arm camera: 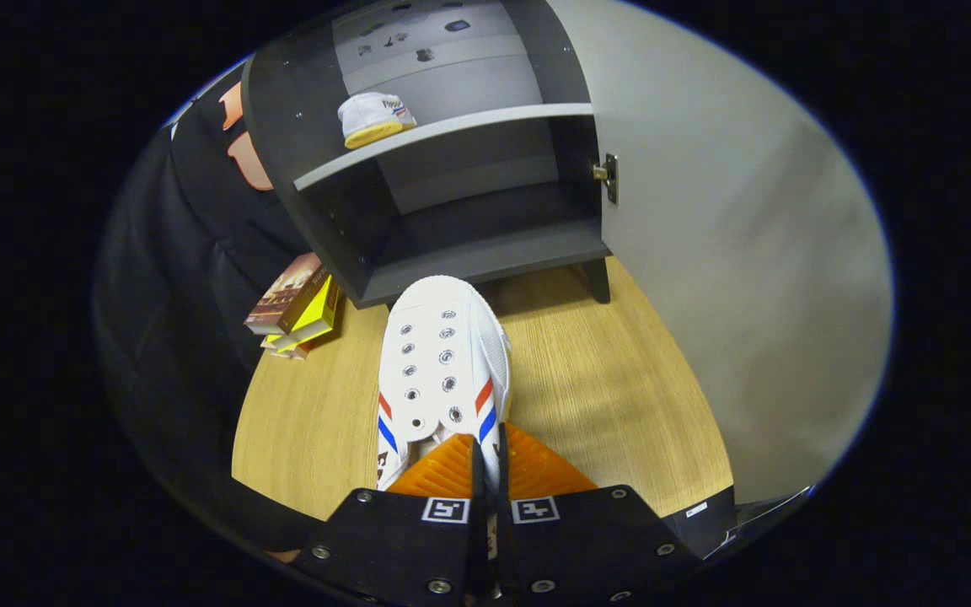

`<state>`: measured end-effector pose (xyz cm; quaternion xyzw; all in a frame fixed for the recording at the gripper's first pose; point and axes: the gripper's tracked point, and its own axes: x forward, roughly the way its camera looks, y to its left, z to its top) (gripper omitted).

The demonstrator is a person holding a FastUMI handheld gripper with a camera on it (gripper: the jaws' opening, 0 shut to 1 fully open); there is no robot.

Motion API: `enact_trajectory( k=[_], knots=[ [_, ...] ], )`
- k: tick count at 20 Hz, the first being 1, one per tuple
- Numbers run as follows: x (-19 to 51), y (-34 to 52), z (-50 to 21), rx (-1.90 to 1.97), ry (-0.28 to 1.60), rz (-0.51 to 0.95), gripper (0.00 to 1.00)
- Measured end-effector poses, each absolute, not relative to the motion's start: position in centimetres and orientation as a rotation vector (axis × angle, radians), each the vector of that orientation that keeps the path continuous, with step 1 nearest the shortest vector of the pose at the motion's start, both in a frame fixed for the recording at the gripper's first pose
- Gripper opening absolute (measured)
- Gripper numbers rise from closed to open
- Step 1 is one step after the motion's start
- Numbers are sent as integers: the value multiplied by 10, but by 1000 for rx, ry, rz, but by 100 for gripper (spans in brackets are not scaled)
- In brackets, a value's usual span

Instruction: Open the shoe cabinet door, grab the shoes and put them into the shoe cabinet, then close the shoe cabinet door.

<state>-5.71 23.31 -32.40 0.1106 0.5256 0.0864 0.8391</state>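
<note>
My gripper is shut on the side wall of a white shoe with red and blue stripes, one finger inside its opening and one outside. The shoe points away from the fingers, its toe just short of the bottom shelf of the dark grey shoe cabinet. The cabinet stands open beyond the shoe, its pale grey door swung out to the right on a metal hinge. A second white shoe with a yellowish sole lies on the upper shelf, toward its left end.
The cabinet stands on a light wooden table. A few books are stacked by the cabinet's left lower corner. Black cloth hangs behind and to the left. The open door walls off the right side.
</note>
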Motion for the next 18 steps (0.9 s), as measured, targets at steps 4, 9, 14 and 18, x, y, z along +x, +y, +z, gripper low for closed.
enact_trajectory(
  k=[4, 9, 14, 18],
  knots=[
    [-34, 208, -275, 237, 1049, 183, 4],
    [-13, 200, -239, 194, 1020, 178, 4],
    [9, 189, -194, 164, 957, 182, 4],
    [26, 176, -165, 162, 921, 170, 4]
  ],
)
